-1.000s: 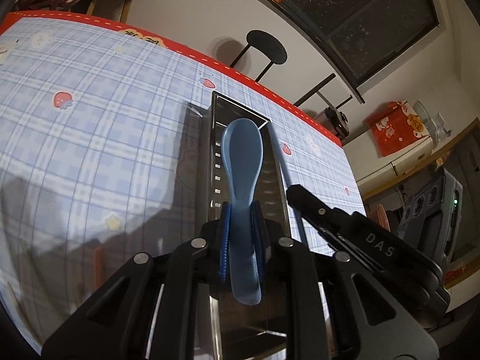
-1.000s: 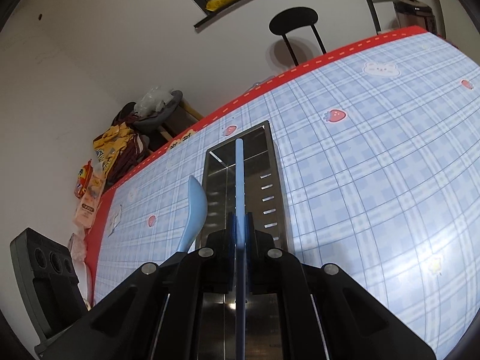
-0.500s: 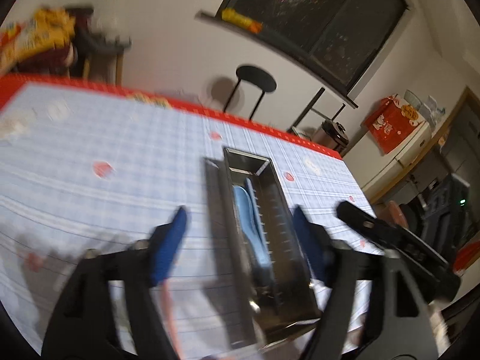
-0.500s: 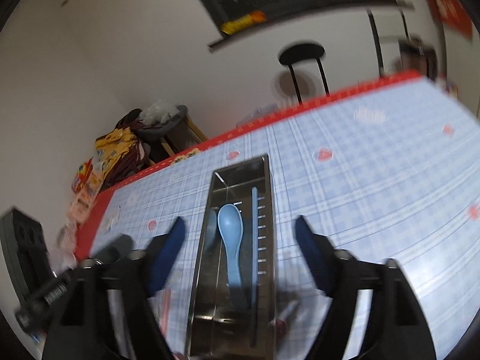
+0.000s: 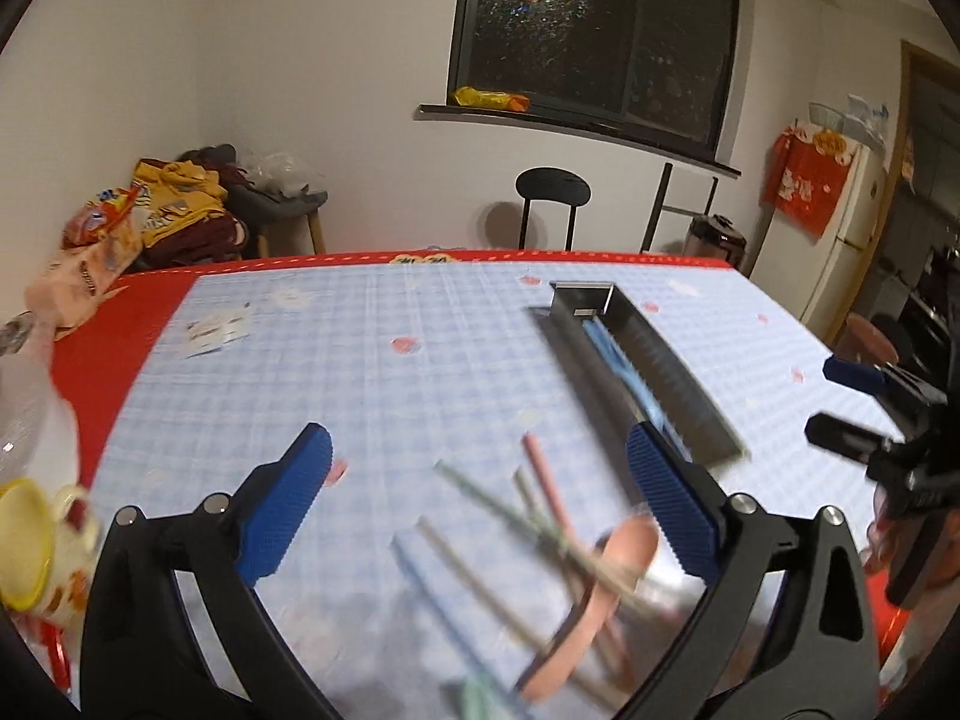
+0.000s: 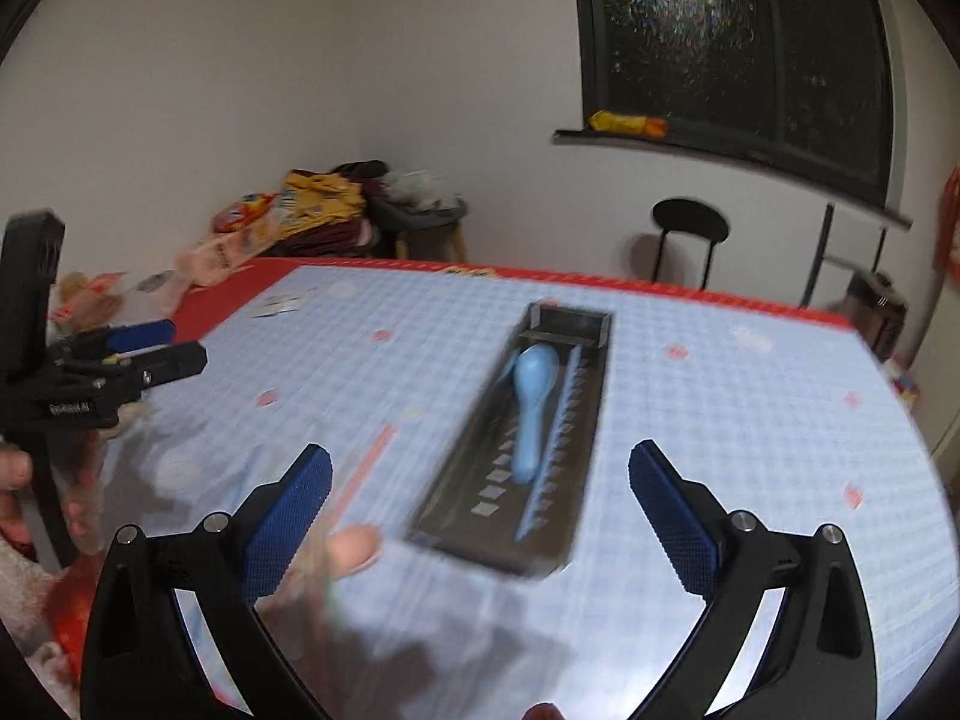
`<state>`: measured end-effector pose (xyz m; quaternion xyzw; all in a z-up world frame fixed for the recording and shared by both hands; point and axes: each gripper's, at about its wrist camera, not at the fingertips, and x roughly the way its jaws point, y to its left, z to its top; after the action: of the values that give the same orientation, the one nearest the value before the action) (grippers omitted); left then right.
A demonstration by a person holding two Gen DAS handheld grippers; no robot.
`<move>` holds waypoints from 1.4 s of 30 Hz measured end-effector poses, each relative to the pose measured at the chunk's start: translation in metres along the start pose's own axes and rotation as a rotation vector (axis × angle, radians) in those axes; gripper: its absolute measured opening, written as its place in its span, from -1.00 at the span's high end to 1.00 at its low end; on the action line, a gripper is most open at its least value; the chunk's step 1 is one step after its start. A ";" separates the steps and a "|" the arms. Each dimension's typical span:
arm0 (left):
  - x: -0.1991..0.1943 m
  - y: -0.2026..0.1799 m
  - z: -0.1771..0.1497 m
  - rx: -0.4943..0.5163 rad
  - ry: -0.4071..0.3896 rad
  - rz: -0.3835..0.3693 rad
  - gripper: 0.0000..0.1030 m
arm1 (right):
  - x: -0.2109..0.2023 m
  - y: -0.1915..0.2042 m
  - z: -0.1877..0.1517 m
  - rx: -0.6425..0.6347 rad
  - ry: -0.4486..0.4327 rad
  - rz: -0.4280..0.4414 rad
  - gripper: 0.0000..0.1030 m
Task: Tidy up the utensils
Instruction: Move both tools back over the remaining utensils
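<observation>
**A:** Where do the remaining utensils lie relative to the jaws?

**B:** In the left wrist view, the blurred heap of pink, green and blue sticks and a pink spoon sits lower centre, between and just past the left gripper; their long axes run diagonally toward lower right. Its jaws have just been opening and stand wide, empty. The left hand looks nearer.

**A:** And the right gripper?

**B:** Likewise just opened wide, empty. Centre frame, the long steel tray holds one pale blue spoon and one blue stick. Loose sticks: too blurred to count.
</observation>
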<state>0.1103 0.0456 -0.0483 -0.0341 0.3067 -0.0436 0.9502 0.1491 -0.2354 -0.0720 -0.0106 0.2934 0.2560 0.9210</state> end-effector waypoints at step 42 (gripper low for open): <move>-0.046 -0.008 -0.150 0.112 0.234 0.003 -0.69 | 0.025 0.091 -0.107 -0.077 0.253 0.163 0.45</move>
<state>-0.0148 0.0365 -0.1421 0.0248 0.4124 -0.0627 0.9085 0.0660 -0.1632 -0.1620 -0.0542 0.3968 0.3376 0.8518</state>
